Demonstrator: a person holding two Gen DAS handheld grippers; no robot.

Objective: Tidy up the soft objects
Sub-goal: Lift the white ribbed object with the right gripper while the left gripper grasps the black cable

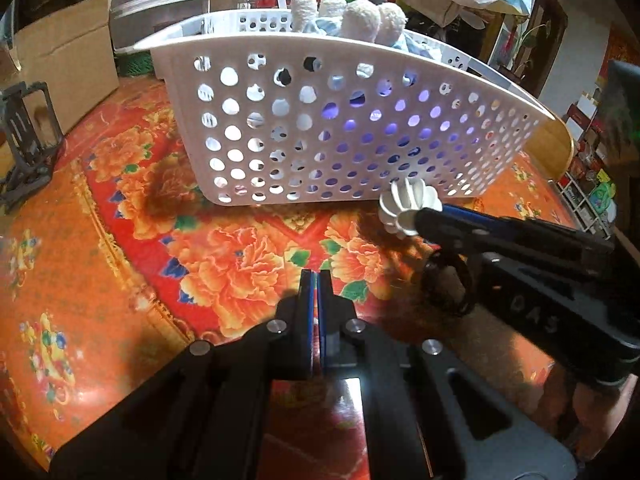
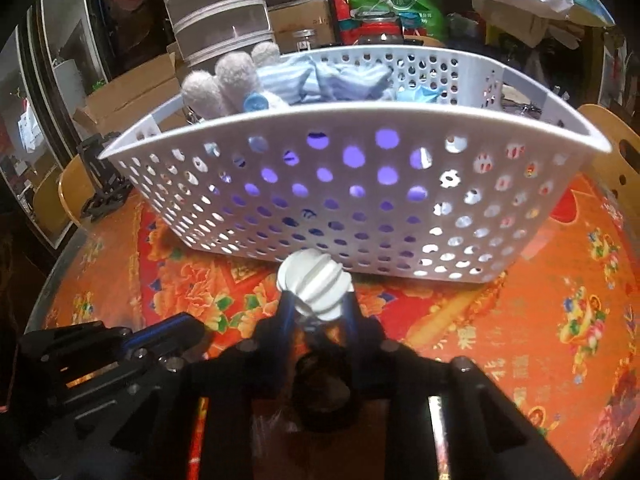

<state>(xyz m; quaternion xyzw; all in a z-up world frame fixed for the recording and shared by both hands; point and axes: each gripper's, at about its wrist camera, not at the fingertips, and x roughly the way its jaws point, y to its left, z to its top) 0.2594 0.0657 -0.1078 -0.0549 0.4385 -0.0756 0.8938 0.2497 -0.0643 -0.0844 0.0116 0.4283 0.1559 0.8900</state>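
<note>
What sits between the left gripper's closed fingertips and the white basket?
Nothing: in the left wrist view, only bare floral tablecloth lies between the left gripper and the basket.

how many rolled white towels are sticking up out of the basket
4, standing in a row along the far side of the white basket. More may lie hidden under the blue striped cloth.

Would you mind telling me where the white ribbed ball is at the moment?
The white ribbed ball sits between the right gripper fingers, just above the floral tablecloth, directly before the white perforated basket near wall.
</note>
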